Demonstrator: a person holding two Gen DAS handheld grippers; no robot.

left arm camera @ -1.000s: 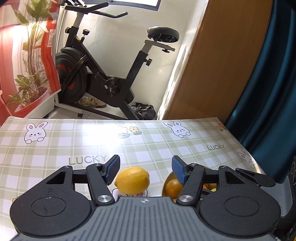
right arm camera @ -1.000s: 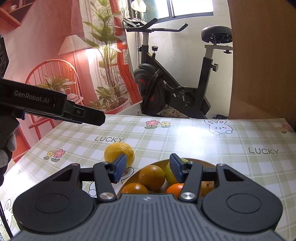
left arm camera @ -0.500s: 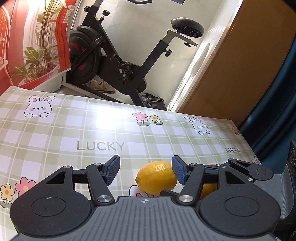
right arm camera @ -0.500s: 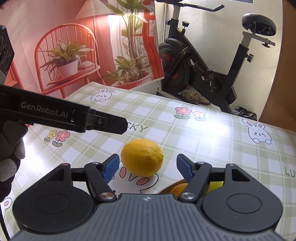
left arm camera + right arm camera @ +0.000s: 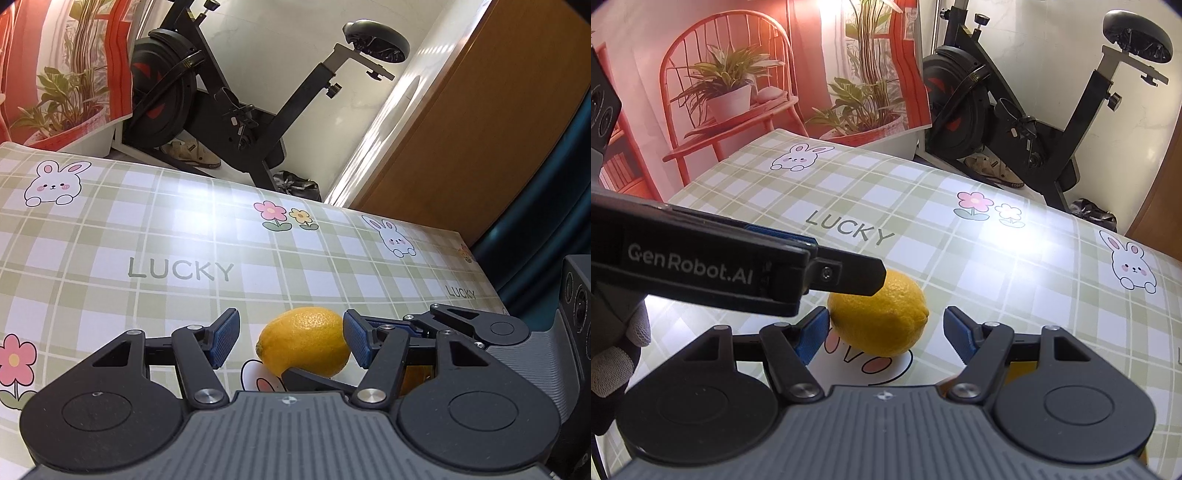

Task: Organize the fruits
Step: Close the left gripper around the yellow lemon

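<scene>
A yellow lemon (image 5: 304,341) lies on the checked tablecloth (image 5: 184,229), and both tools close in on it. My left gripper (image 5: 290,338) is open around it, its right pad close to the peel and its left pad well apart. In the right wrist view the lemon (image 5: 879,317) sits between the blue pads of my right gripper (image 5: 885,336), also open; the left pad is at the peel, the right pad stands off. The left tool's black finger (image 5: 846,275) crosses just above the lemon. Oranges (image 5: 413,380) show behind the right tool's linkage.
A gloved hand (image 5: 617,350) holds the left tool at the left edge. An exercise bike (image 5: 240,110) stands beyond the table's far edge, with a plant backdrop (image 5: 775,74) at the back left and a wooden panel (image 5: 461,129) on the right.
Both tools came lower and nearer the lemon. The right gripper swung left from the fruit bowl to the lemon and its jaws widened. The lemon now sits between both pairs of pads.
</scene>
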